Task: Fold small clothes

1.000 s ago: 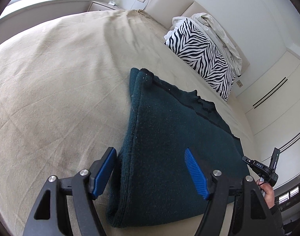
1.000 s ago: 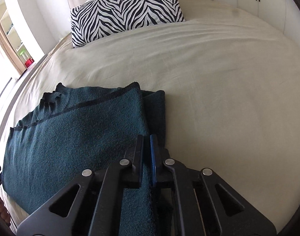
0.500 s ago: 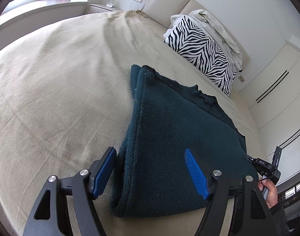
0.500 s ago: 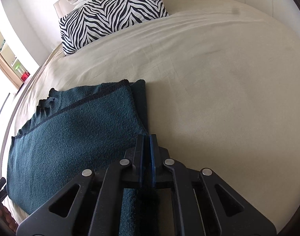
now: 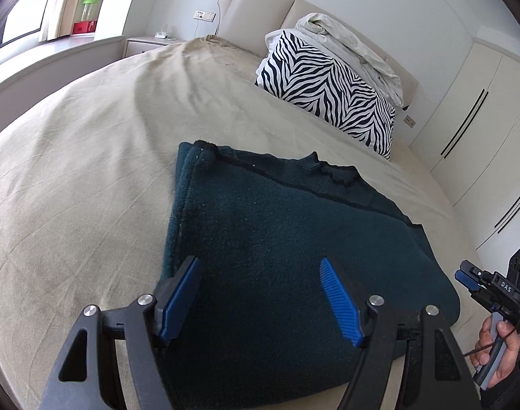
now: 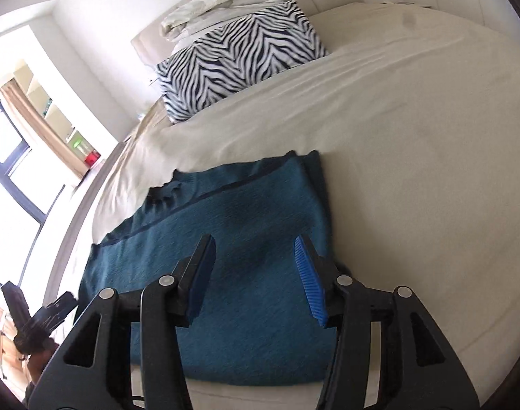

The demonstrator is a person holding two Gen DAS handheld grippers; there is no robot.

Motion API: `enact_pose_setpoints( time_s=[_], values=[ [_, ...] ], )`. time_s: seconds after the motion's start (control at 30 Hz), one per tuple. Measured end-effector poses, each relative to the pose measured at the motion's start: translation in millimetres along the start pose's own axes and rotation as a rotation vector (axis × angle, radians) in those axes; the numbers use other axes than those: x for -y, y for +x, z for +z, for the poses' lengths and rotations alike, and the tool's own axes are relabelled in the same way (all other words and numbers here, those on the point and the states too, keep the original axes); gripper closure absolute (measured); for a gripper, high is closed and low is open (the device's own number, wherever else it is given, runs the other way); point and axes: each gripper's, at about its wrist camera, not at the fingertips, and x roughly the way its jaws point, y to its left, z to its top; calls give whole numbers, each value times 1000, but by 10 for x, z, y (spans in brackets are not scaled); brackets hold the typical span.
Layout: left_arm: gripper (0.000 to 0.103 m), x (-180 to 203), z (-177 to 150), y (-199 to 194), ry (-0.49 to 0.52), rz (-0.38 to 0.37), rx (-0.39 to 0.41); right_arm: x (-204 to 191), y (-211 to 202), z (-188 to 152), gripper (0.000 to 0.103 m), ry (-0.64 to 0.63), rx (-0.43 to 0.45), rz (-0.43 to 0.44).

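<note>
A dark teal knitted sweater [image 5: 277, 239] lies folded flat on the beige bed; it also shows in the right wrist view [image 6: 246, 239]. My left gripper [image 5: 260, 294] is open and empty, held over the sweater's near left part. My right gripper [image 6: 254, 273] is open and empty, held over the sweater's near right part. The right gripper also shows at the right edge of the left wrist view [image 5: 478, 283], beside the sweater's right edge.
A zebra-striped pillow [image 5: 331, 92] and crumpled white bedding [image 5: 348, 41] lie at the headboard. The beige bedsheet [image 5: 72, 171] spreads all around the sweater. A nightstand [image 5: 150, 42] and window sill are at far left, white wardrobes [image 5: 481, 119] at right.
My right gripper was shut on the sweater's right edge; it has let go, opened and lifted back. My left gripper stayed open and tilted up a little.
</note>
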Motion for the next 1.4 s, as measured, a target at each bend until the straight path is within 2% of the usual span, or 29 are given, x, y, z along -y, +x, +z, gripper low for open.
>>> enact_pose_setpoints(
  time_s=[0.03,0.1,0.13,0.2,0.23,0.3,0.43,0.47,0.53,0.6,0.67,0.73,0.77,0.8,1.1,1.27,1.33,1.4],
  values=[
    [29,17,-23,69,11,11,-14,-130,53,-80,55,-41,-36,30],
    [29,17,-83,183,30,33,-34,-272,204,-244,55,-103,-96,29],
    [29,3,-110,206,41,40,-34,-252,292,-316,55,-103,-126,17],
    [30,-20,-129,202,55,33,-30,-50,416,-445,64,-24,-169,1],
    [30,-33,-121,185,51,30,-29,57,392,-477,70,9,-150,35],
    [30,-63,-112,155,42,19,-22,193,280,-520,72,39,-122,30],
    [31,-86,-105,106,27,13,-12,276,21,-605,71,38,-108,-46],
    [31,-77,-111,55,27,17,0,281,-81,-596,67,34,-89,-66],
    [31,-68,-112,-47,32,26,33,251,-315,-538,60,0,1,-111],
    [30,-78,-118,-95,31,32,44,251,-458,-436,37,-25,73,-167],
    [30,-117,-138,-88,19,33,34,276,-361,-353,35,-47,42,-201],
    [31,-153,-176,-72,10,32,24,340,-195,-313,45,-60,-38,-234],
    [31,-163,-192,-67,9,31,22,375,-136,-307,73,-53,-62,-237],
    [31,-164,-217,-73,11,30,21,409,-94,-329,94,-42,-86,-243],
    [30,-152,-254,7,37,41,-5,525,-274,-559,99,-6,-54,-289],
    [30,-134,-251,13,46,51,-13,606,-203,-651,97,-1,-69,-253],
    [30,-111,-225,-14,44,56,-16,662,-193,-618,93,23,-60,-222],
    [30,-85,-180,-72,41,58,-6,657,-208,-569,80,34,-65,-228]
  ],
)
